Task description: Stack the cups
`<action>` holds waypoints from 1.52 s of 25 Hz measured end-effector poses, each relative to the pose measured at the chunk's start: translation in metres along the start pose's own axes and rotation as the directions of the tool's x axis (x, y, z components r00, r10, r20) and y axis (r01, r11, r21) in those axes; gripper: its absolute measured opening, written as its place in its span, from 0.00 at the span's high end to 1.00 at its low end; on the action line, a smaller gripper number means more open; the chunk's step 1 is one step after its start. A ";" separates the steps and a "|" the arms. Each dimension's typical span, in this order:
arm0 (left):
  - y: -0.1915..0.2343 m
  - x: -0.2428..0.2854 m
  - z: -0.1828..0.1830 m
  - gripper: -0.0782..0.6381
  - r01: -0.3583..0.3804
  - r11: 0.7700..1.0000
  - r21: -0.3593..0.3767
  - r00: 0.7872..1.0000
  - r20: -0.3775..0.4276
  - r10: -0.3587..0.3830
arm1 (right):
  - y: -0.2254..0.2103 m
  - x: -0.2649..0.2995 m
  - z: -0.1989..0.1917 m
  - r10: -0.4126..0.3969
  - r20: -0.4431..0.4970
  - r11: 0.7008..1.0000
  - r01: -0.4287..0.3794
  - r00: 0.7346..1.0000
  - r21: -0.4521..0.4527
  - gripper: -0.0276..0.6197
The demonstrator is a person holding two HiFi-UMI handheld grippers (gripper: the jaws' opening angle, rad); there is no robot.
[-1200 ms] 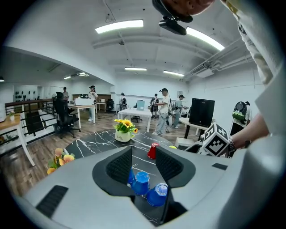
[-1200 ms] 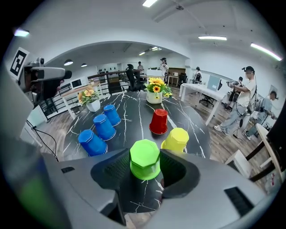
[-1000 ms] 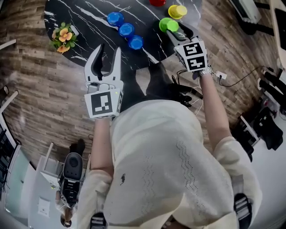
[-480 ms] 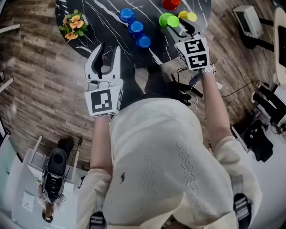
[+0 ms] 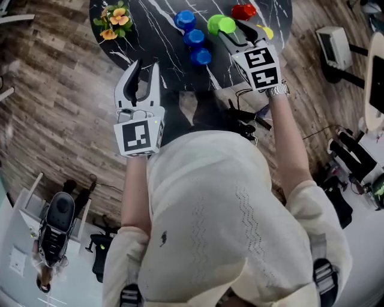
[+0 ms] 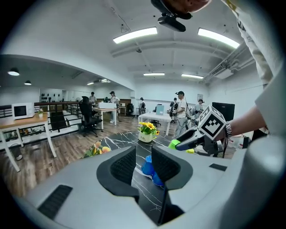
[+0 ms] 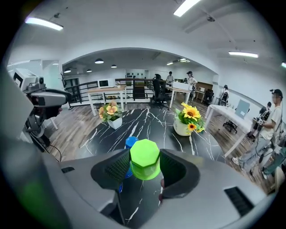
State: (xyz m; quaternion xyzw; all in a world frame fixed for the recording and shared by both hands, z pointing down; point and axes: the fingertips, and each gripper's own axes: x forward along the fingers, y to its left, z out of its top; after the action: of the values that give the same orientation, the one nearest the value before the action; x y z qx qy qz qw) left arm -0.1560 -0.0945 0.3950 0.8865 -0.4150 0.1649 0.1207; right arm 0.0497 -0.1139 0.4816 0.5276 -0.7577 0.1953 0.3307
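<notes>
My right gripper (image 5: 229, 31) is shut on an upside-down green cup (image 5: 220, 24), held above the black marble table (image 5: 150, 30). In the right gripper view the green cup (image 7: 144, 159) sits between the pads of the right gripper (image 7: 142, 170). Three blue cups (image 5: 194, 37) stand in a row left of it, upside down. A red cup (image 5: 243, 11) and a yellow cup (image 5: 266, 32) lie beyond the right gripper. My left gripper (image 5: 144, 67) hangs off the table's near edge; its jaws are closing with nothing between them. Past the left gripper (image 6: 143, 164) the blue cups (image 6: 148, 166) show.
A pot of orange flowers (image 5: 114, 17) stands at the table's left edge and a sunflower pot (image 7: 189, 120) at its far side. Wooden floor (image 5: 54, 114) surrounds the table. Desks, chairs and people fill the room behind.
The right gripper has carried the green cup left, closer to the blue cups. The left jaws have narrowed a little. The head view has swung, shifting the table rightward.
</notes>
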 end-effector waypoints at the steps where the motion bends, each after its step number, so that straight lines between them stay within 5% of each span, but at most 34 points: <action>1: 0.004 -0.003 -0.001 0.72 -0.013 1.000 -0.004 1.000 0.001 0.013 | 0.004 0.003 0.005 0.010 0.003 1.000 -0.010 1.000 -0.012 0.62; 8: 0.025 -0.022 -0.008 0.81 -0.105 0.994 -0.032 0.994 0.011 0.105 | 0.028 0.021 0.026 0.077 0.009 0.994 -0.076 0.997 -0.073 0.62; 20: 0.046 -0.044 -0.021 0.82 -0.193 0.979 -0.060 0.981 0.013 0.194 | 0.062 0.049 0.033 0.157 -0.029 0.977 -0.160 0.987 -0.138 0.62; 38: 0.047 -0.038 -0.027 0.82 -0.188 0.980 -0.065 0.982 -0.006 0.188 | 0.066 0.053 0.026 0.169 -0.001 0.980 -0.169 0.986 -0.103 0.51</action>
State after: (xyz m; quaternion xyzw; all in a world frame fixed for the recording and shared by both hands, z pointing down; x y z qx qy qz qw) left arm -0.2205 -0.0884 0.4087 0.8390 -0.5020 0.1622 0.1335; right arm -0.0309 -0.1419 0.5046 0.4445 -0.8101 0.1815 0.3365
